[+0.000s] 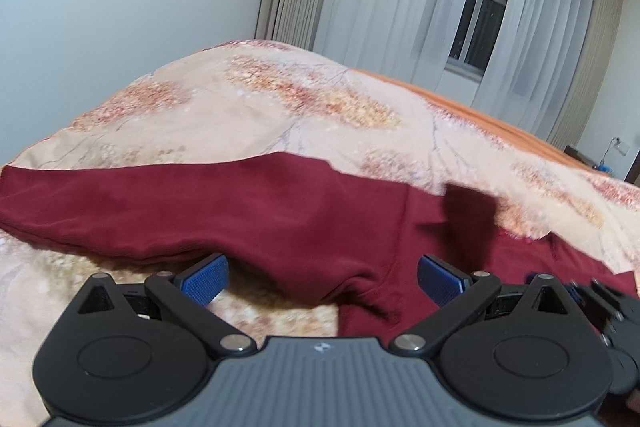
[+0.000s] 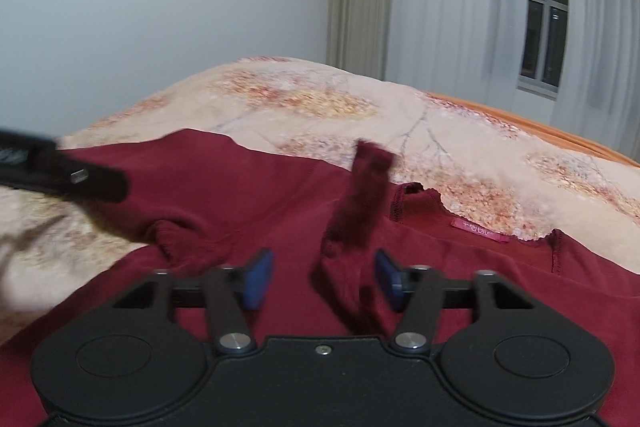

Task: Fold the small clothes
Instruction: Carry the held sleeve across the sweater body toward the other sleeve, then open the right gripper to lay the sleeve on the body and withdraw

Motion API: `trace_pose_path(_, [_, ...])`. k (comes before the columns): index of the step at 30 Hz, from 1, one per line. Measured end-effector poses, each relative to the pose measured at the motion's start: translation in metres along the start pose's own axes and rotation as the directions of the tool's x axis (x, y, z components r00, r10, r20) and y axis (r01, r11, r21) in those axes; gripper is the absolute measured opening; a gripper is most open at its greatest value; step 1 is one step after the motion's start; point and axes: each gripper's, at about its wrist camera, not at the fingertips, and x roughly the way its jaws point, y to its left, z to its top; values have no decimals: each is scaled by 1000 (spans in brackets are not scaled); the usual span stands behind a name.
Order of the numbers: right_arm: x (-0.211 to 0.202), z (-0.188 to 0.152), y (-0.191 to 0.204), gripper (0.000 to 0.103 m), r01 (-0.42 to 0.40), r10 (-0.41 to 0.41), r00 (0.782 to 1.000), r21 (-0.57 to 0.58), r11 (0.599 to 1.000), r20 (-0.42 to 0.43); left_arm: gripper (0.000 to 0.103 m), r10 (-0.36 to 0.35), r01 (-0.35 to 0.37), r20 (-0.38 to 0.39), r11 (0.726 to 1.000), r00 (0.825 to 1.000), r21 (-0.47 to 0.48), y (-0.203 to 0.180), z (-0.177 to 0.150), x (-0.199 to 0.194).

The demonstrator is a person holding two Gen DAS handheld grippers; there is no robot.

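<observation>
From my left wrist camera, the left gripper (image 1: 322, 277) has its jaws spread wide and grasps nothing. It sits low over the dark red shirt (image 1: 240, 211), which lies spread on the patterned bedspread (image 1: 248, 107). One long sleeve (image 1: 100, 203) runs out flat to the left, and the armpit seam bunches just ahead of the blue pads (image 1: 202, 283), between them but not pinched. The other gripper's black body shows at the right edge of this view.

From my right wrist camera, the right gripper (image 2: 324, 279) is released too, pads apart. A blurred strip of the shirt's fabric (image 2: 362, 203) stands up between the jaws, seemingly loose of both pads. Beyond it I see the neckline with its red label (image 2: 480, 230), so this gripper is over the chest near the collar.

I judge the fold is at an early stage: the shirt is laid out and a sleeve needs bringing in. My next move would call for the left jaws to close on the sleeve near its seam, with cloth properly gathered between the pads before lifting it across the body.
</observation>
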Motion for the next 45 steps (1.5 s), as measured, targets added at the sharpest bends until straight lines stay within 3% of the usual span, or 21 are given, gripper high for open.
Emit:
trace_pose_path(4, [-34,-10,-24,89,19,-20,999,26,999,27,103,-40,40,13,999,999,2,-17,-2,9])
trace_pose_path(8, [-71,-27,-59,100,167,-167,982,12,986,87,103,-66,65,34,997,997,28,-41,-9,26])
trace_pose_path(10, [-88,-37,-82,102,278,-278,954,20,961,111,103,-53,51,79,998,995,31,-53,-14,35])
trace_pose_path(13, [-102,-48,-123,102,428,-435,894,82,900,109,103,-14,9,112,999,994,42,-69,-21,52])
trace_pose_path(14, [-105,-51,-140,102,463,-475,875,123,878,95,103,-5,0,112,999,994,44,-72,-24,58])
trace_pose_path(16, [-112,-56,-173,102,473,-498,863,216,854,81,103,9,-13,87,999,996,44,-76,-27,70])
trace_pose_path(18, [-114,-58,-204,98,431,-470,881,314,846,57,103,26,-29,60,998,998,49,-77,-30,79])
trace_pose_path(21, [-109,-63,-249,77,322,-358,934,468,823,-12,103,49,-51,27,997,998,58,-76,-35,88])
trace_pose_path(23, [-102,-68,-264,46,306,-324,944,507,806,-56,103,61,-63,22,995,998,78,-77,-38,91])
trace_pose_path(24, [-98,-70,-267,38,309,-317,946,504,806,-73,103,68,-70,23,994,997,89,-79,-41,92])
trace_pose_path(25, [-91,-70,-266,19,308,-310,947,494,813,-81,103,75,-77,24,992,997,100,-80,-43,93])
trace_pose_path(26, [-90,-70,-266,7,316,-317,945,480,818,-82,103,82,-85,27,990,996,112,-81,-44,94])
trace_pose_path(30, [-91,-70,-262,6,373,-379,922,428,823,-74,103,100,-103,30,985,995,135,-85,-47,97])
trace_pose_path(33, [-86,-77,-261,15,400,-393,914,402,824,-105,103,98,-101,30,986,995,136,-84,-47,98])
trace_pose_path(36, [-104,-81,-252,36,412,-425,903,402,818,-61,103,95,-98,34,986,995,135,-83,-48,97])
trace_pose_path(37, [-112,-82,-247,47,409,-430,902,399,821,-39,103,95,-99,35,986,995,136,-83,-48,97])
trace_pose_path(38, [-120,-83,-241,58,401,-429,903,392,828,-17,103,94,-98,36,986,995,136,-83,-48,97])
trace_pose_path(45, [-170,-99,-180,90,373,-406,910,262,890,82,103,89,-94,43,987,995,133,-82,-49,97])
